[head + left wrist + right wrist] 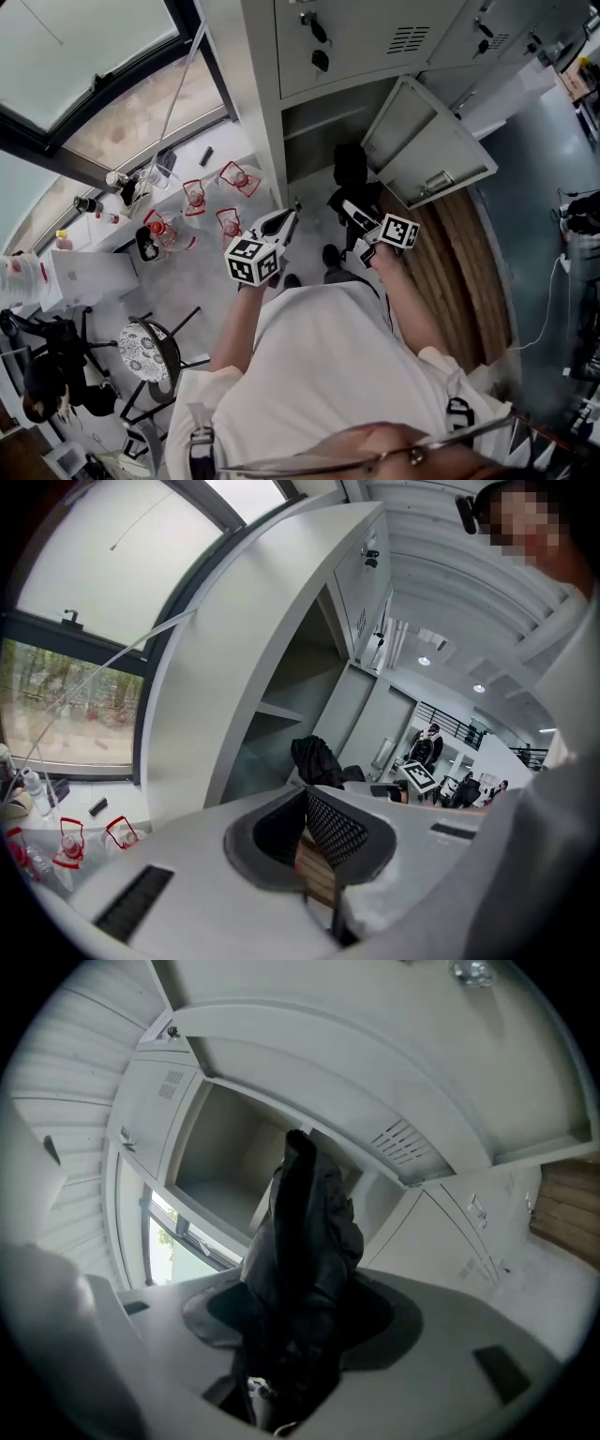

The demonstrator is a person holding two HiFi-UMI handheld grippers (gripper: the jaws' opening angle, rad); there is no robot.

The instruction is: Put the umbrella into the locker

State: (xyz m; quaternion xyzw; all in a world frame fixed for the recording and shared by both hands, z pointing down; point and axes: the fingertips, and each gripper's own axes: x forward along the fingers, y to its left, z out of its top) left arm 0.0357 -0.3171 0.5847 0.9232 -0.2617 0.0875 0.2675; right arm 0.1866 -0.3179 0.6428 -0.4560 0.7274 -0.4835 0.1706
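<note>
**Two grippers, one loaded: umbrella at the locker mouth**

Head view. The person stands facing the locker (265, 103), with its door (427, 141) swung wide to the right. The low compartment (323, 127) is therefore exposed, and I see nothing stored in it. The right gripper (349, 208) carries the umbrella (352, 173), a folded black bundle. It hangs just in front of the opening and has not yet crossed the sill. The left gripper (292, 214) rides beside it, well clear of the fabric. Judgement: it is kept back so that the loaded side has a free lane in.

Left gripper view. Jaws are together at the tips of the left gripper (305, 803), with nothing between the pads. Beyond them the umbrella (317, 759) shows against the dark compartment, below an inner shelf (281, 710). This hand has no job in the step; I judge it is only standing by.

Right gripper view.
- The jaws of the right gripper (281, 1335) are clamped on the umbrella (305, 1241) at its lower end.
- The free length projects forward, toward the open compartment (225, 1147).
- Holding one end, with the bulk leading, lets the cloth enter first while the gripper stays outside the frame.
- Loose folds bulge to one side.

Judgement: these folds could drag on the compartment edge. The insertion step itself is not yet done.
</note>
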